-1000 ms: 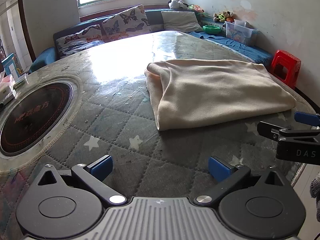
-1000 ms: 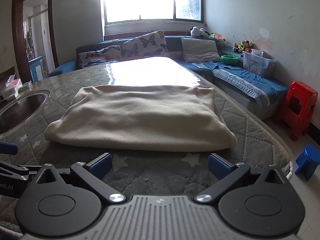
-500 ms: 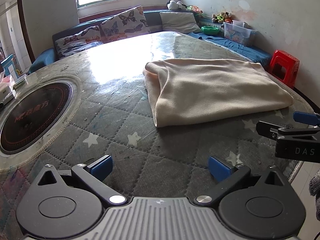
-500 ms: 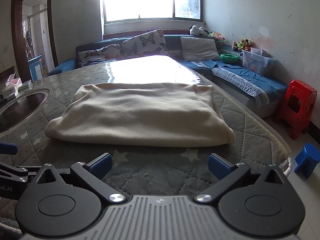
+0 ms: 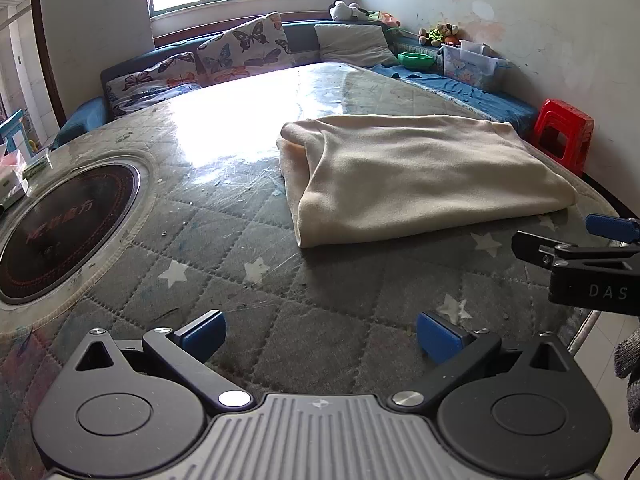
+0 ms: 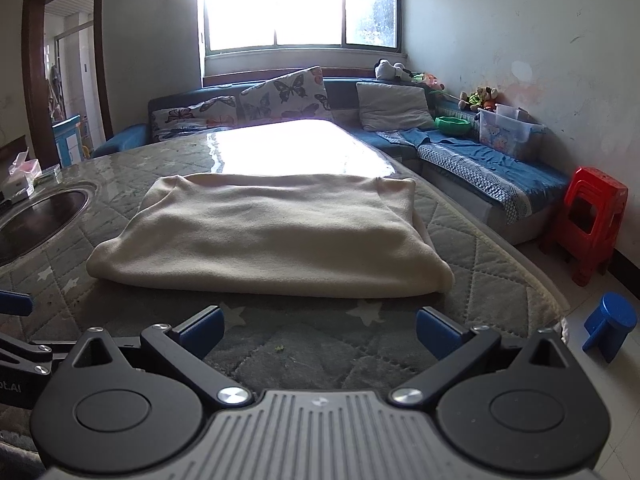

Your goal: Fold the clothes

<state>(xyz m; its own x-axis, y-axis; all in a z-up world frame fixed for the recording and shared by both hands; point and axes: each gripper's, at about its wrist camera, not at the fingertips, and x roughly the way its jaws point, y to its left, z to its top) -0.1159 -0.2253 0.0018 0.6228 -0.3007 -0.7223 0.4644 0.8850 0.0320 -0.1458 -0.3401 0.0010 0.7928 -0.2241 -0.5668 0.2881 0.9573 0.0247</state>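
Left wrist view opens on a big round table (image 5: 200, 240) under a glossy clear cover, with a grey-green quilted cloth dotted with white stars beneath it. Window glare is bouncing hard off the far half. A dark round hotplate (image 5: 60, 232) sits sunk into the surface on the left. Behind runs a blue sofa (image 6: 480, 168) along two walls, butterfly-print cushions (image 5: 240, 52) under the window, a plain grey pillow (image 6: 392, 106) at the corner, a green bowl (image 6: 452, 125) and a clear plastic box (image 6: 508, 130) further along. A red plastic stool (image 6: 592, 216) stands by the scuffed white wall, a small blue stool (image 6: 610, 326) on the tiled floor.

Now the garment: a cream garment (image 6: 272, 236), soft and fleecy, lies folded into a thick rectangle on the table's right portion, edges rounded, one corner near the table's rim.

The left gripper (image 5: 320, 334) hangs over bare quilting, blue-padded fingers (image 5: 202, 332) spread wide, holding nothing. The right gripper (image 6: 320, 330) sits just short of the fold's near edge, fingers (image 6: 438, 332) likewise parted and empty.
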